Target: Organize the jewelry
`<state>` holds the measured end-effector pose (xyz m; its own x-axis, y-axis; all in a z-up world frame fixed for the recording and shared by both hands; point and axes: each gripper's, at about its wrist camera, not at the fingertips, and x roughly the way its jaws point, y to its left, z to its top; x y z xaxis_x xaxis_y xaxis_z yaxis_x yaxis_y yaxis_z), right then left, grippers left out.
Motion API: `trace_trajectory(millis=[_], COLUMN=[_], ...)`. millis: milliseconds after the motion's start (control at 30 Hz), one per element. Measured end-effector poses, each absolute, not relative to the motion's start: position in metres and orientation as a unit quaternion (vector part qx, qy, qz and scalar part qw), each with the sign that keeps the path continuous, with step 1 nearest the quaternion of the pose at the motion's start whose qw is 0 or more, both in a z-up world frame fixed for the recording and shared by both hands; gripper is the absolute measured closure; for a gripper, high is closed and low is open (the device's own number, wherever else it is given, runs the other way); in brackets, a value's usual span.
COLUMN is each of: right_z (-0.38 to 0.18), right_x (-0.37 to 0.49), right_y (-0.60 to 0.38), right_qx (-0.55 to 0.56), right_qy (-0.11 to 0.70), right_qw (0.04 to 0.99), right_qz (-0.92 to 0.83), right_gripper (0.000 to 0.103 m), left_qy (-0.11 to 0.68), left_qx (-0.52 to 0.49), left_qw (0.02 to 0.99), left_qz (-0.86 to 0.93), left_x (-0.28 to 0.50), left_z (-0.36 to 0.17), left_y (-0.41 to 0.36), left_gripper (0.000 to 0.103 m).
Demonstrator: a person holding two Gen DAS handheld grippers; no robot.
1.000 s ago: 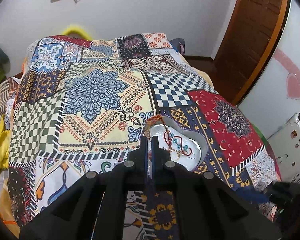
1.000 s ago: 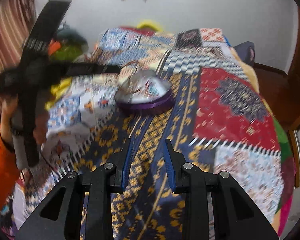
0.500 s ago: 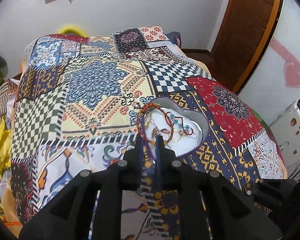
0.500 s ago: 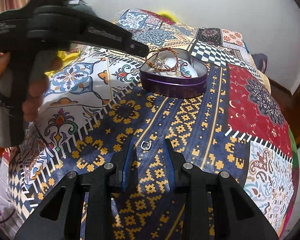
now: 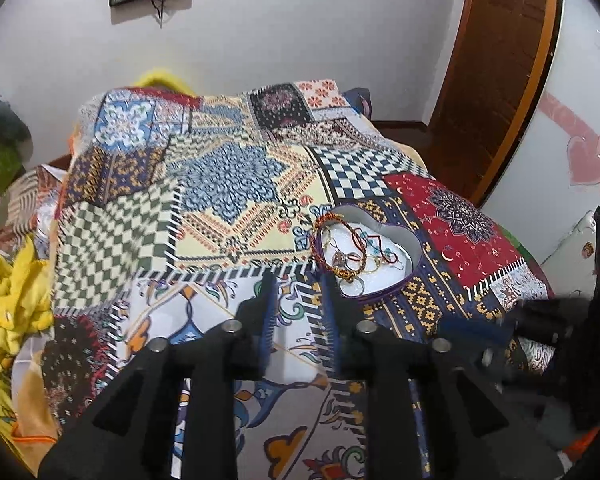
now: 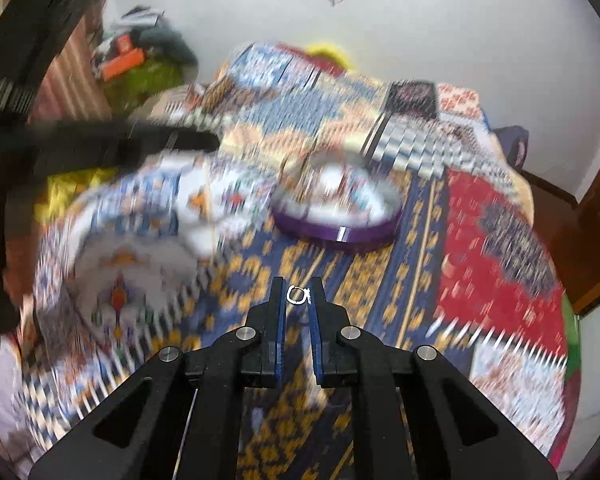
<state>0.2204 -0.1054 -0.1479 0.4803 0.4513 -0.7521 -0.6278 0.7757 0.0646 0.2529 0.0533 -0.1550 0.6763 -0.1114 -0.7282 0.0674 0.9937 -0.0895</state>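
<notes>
A purple heart-shaped tin (image 5: pixel 414 248) with a white lining sits on the patchwork bedspread (image 5: pixel 228 184); it also shows blurred in the right wrist view (image 6: pixel 340 236). Beaded bracelets and chains (image 5: pixel 348 248) lie in it, one red-and-gold bracelet draped over its left rim. My left gripper (image 5: pixel 298 280) is open and empty, just in front and left of the tin. My right gripper (image 6: pixel 298 286) is shut on a small silver ring (image 6: pixel 297 295) held at its fingertips above the bedspread, in front of the tin.
The bedspread (image 6: pixel 500 264) covers the whole bed. A yellow cloth (image 5: pixel 8 292) lies at the bed's left edge. A wooden door (image 5: pixel 500 64) stands at the right. The left gripper's body (image 6: pixel 100 144) crosses the right wrist view at upper left.
My left gripper has opened and pulled back from the tin, leaving the bracelet there. My right gripper has closed on the silver ring and lifted it off the bedspread.
</notes>
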Motion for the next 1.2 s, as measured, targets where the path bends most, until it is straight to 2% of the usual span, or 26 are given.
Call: trace_trajectory(millis=[233, 533, 733, 833, 933, 967, 1000, 1200], right_z=[-0.133, -0.141, -0.104, -0.068, -0.023, -0.01, 0.004, 0.062], right_x=[0.261, 0.281, 0.258, 0.235, 0.202, 0.192, 0.179, 0.108], right_y=[-0.089, -0.084, -0.102, -0.117, -0.135, -0.14, -0.148, -0.177], right_qx=[-0.091, -0.091, -0.075, -0.06, -0.046, -0.038, -0.029, 0.001], right_qy=[0.385, 0.429, 0.391, 0.352, 0.291, 0.272, 0.248, 0.139], right_qw=[0.869, 0.851, 0.871, 0.887, 0.909, 0.916, 0.923, 0.949], right_qz=[0.298, 0.29, 0.288, 0.293, 0.293, 0.294, 0.294, 0.284], right_gripper=[0.093, 0.092, 0.091, 0.09, 0.081, 0.074, 0.066, 0.048], left_qy=[0.393, 0.391, 0.35, 0.316, 0.278, 0.262, 0.25, 0.153], left_qx=[-0.033, -0.036, -0.027, -0.019, -0.02, -0.023, -0.024, -0.01], left_qw=[0.918, 0.918, 0.935, 0.947, 0.959, 0.963, 0.966, 0.987], left_qz=[-0.052, -0.049, -0.049, -0.048, -0.052, -0.056, -0.058, -0.052], left_x=[0.252, 0.247, 0.224, 0.204, 0.181, 0.17, 0.163, 0.097], left_z=[-0.155, -0.155, -0.12, -0.092, -0.061, -0.048, -0.039, 0.015], left_y=[0.059, 0.063, 0.053, 0.046, 0.039, 0.036, 0.034, 0.017], left_gripper=[0.075, 0.075, 0.075, 0.075, 0.075, 0.075, 0.072, 0.055])
